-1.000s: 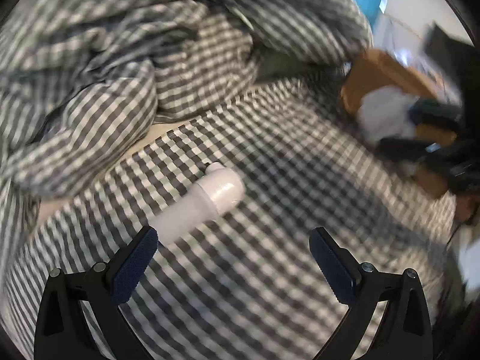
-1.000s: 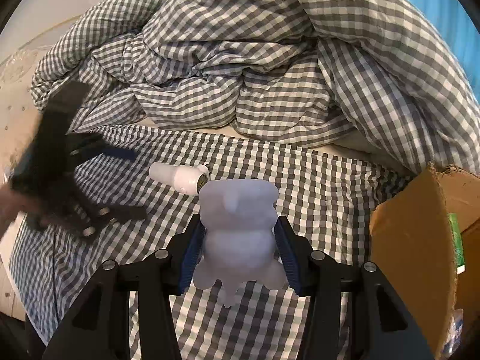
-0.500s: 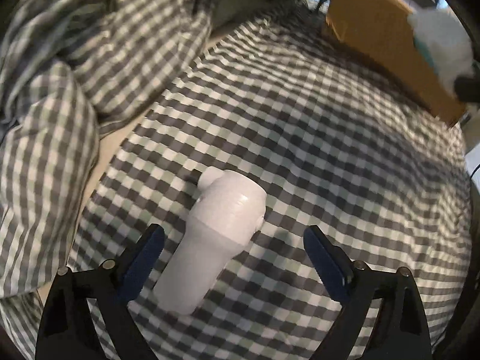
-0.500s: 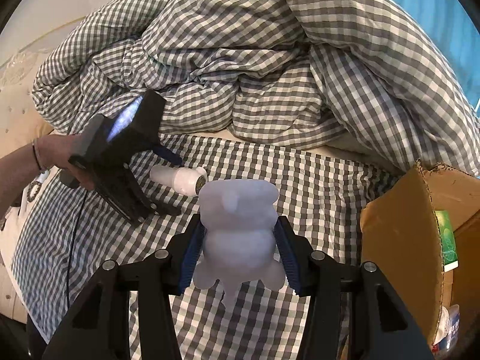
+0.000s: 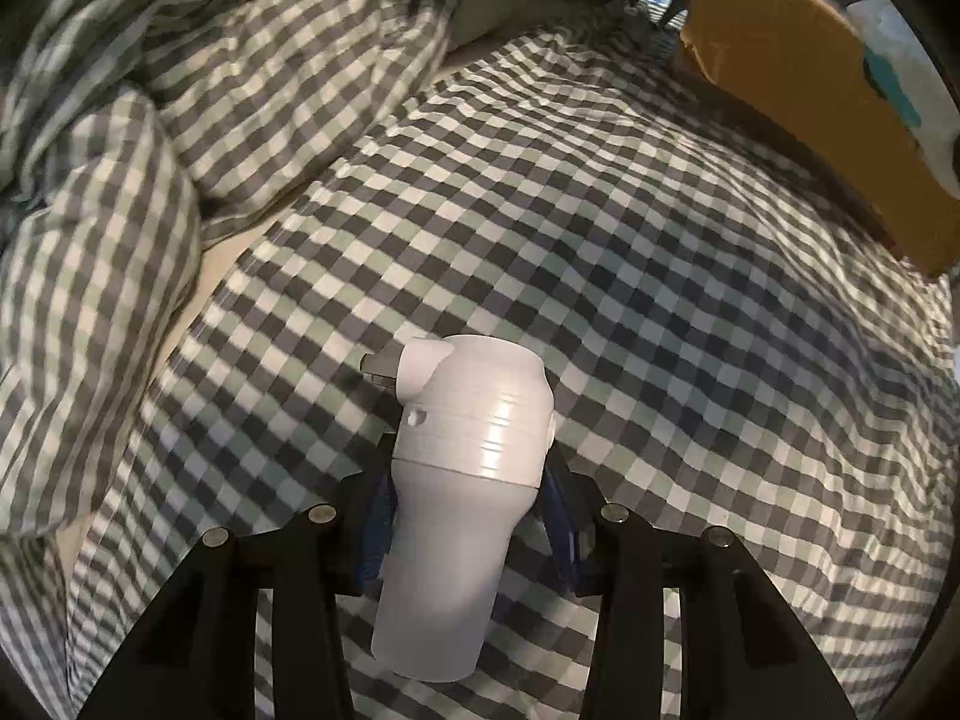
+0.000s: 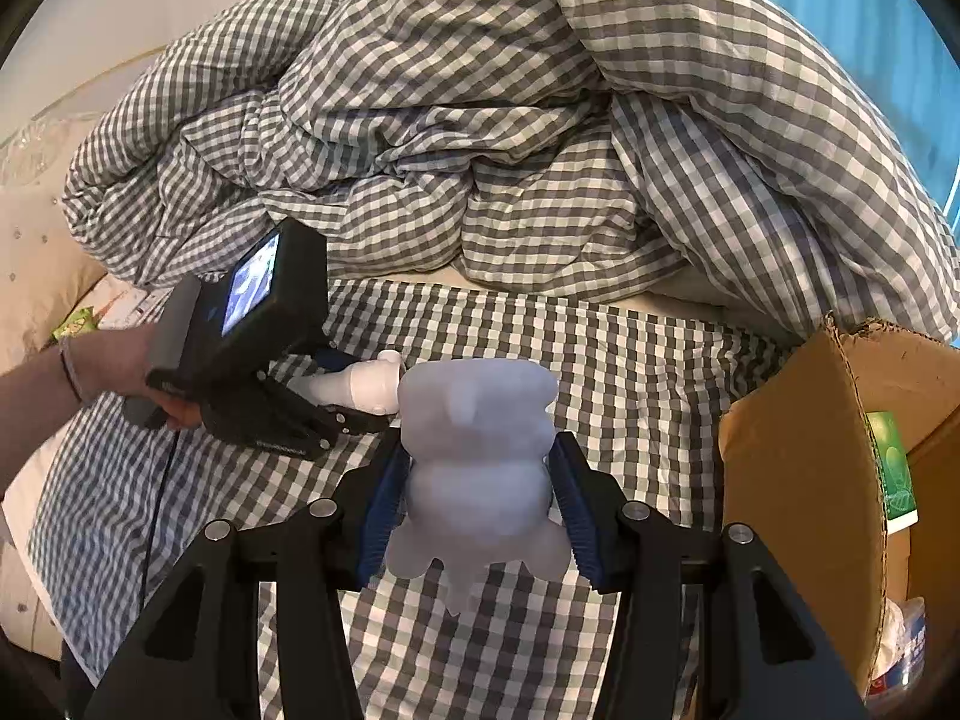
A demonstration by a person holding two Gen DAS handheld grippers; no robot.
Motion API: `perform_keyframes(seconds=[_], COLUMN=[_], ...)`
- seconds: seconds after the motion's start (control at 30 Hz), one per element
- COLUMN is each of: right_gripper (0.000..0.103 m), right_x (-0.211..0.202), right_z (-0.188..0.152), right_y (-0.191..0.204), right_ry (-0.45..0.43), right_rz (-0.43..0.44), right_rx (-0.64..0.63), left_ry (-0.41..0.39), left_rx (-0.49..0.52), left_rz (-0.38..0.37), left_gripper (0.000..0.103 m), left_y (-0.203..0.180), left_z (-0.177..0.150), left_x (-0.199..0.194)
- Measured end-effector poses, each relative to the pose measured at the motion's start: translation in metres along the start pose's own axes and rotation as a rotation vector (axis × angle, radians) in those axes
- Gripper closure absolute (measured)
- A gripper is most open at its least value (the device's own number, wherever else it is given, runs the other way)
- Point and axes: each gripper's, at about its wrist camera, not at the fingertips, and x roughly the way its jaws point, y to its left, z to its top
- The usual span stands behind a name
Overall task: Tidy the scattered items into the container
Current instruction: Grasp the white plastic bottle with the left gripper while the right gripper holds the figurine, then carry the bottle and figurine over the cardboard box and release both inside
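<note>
My left gripper [image 5: 465, 516] is shut on a white plastic bottle-shaped device [image 5: 462, 480] that lies on the checked bed sheet [image 5: 600, 240]. It also shows in the right wrist view [image 6: 360, 387], held by the left gripper [image 6: 336, 402]. My right gripper [image 6: 480, 498] is shut on a white bear-shaped soft toy [image 6: 480, 456] and holds it above the sheet. The cardboard box [image 6: 798, 468] stands open to the right of it, and shows at the top right in the left wrist view [image 5: 798, 72].
A crumpled checked duvet [image 6: 510, 150] is piled behind the sheet. A green packet [image 6: 891, 462] and other items lie inside the box. A beige pillow [image 6: 42, 252] lies at far left. A blue curtain [image 6: 840, 6] hangs at back right.
My left gripper moved up to the white device and closed on it. My right gripper kept the toy and stayed near the box.
</note>
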Motion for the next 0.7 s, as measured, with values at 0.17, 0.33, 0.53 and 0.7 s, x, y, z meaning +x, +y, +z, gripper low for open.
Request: perform_keyframes(seconds=[0.17, 0.33, 0.53, 0.7], right_gripper=[0.055, 0.055, 0.055, 0.055], right_x=[-0.01, -0.03, -0.062, -0.103], right_z=[-0.001, -0.002, -0.003, -0.005], right_y=[0.001, -0.002, -0.003, -0.003], right_ry=[-0.014, -0.039, -0.077, -0.121], right_rz=[-0.003, -0.011, -0.03, -0.046], right_rx=[0.006, 0.023, 0.033, 0.032], left_ry=[-0.004, -0.039, -0.129, -0.197], left_rx=[-0.094, -0.265, -0.362, -0.4], left_rz=[0.142, 0.132, 0.196, 0.238], left_gripper=[0.059, 0.059, 0.059, 0.058], left_y=[-0.018, -0.038, -0.074, -0.094], left_z=[-0.005, -0.016, -0.017, -0.015], left_x=[-0.011, -0.04, -0.082, -0.114])
